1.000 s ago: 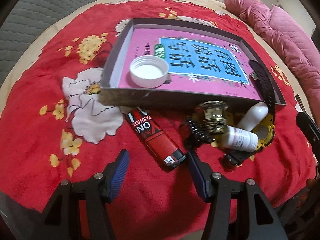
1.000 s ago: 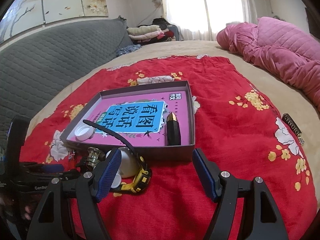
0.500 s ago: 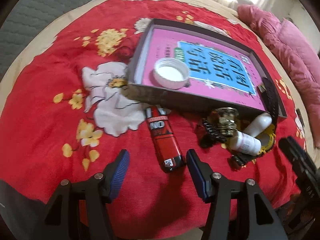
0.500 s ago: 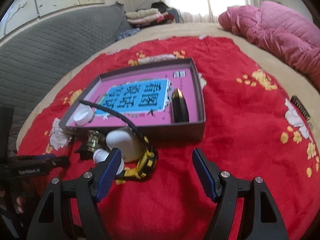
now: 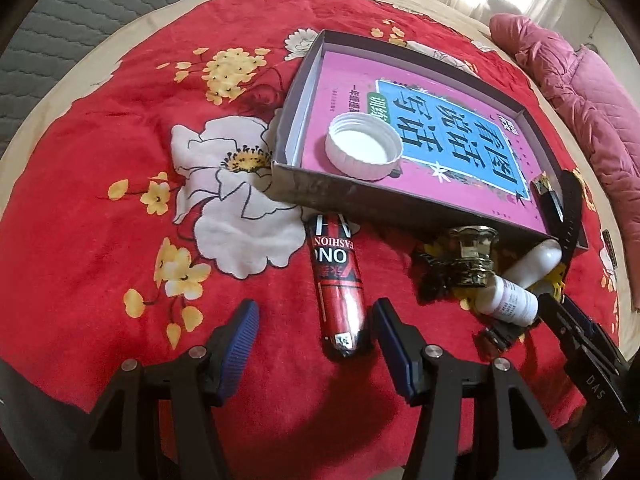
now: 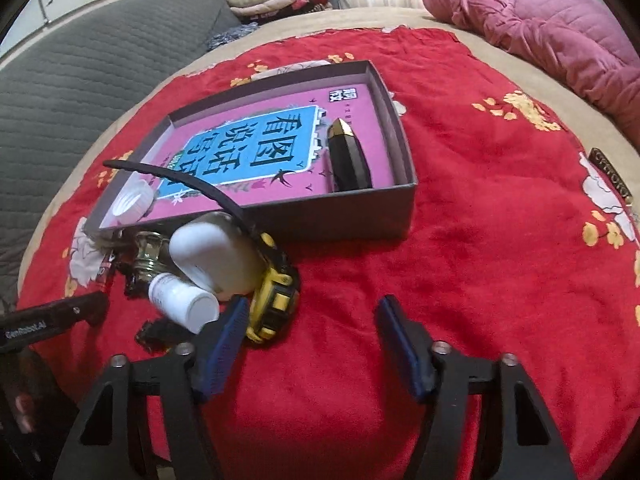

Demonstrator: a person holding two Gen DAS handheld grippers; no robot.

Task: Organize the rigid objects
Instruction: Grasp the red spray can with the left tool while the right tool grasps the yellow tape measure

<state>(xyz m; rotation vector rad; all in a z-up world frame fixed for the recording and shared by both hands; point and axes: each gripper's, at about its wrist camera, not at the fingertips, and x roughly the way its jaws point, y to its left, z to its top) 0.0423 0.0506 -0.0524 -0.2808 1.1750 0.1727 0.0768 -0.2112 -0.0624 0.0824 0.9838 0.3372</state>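
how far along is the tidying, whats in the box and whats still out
Early. Done: a white cap and a black case lie in the box. In hand: nothing; the left claw is open around the red tube, and the right claw is closing on nothing beside the watch. Left: tube, watch, two white bottles and the brass piece.

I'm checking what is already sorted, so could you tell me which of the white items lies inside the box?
The white screw cap, open side up in the box; both white bottles lie outside it.
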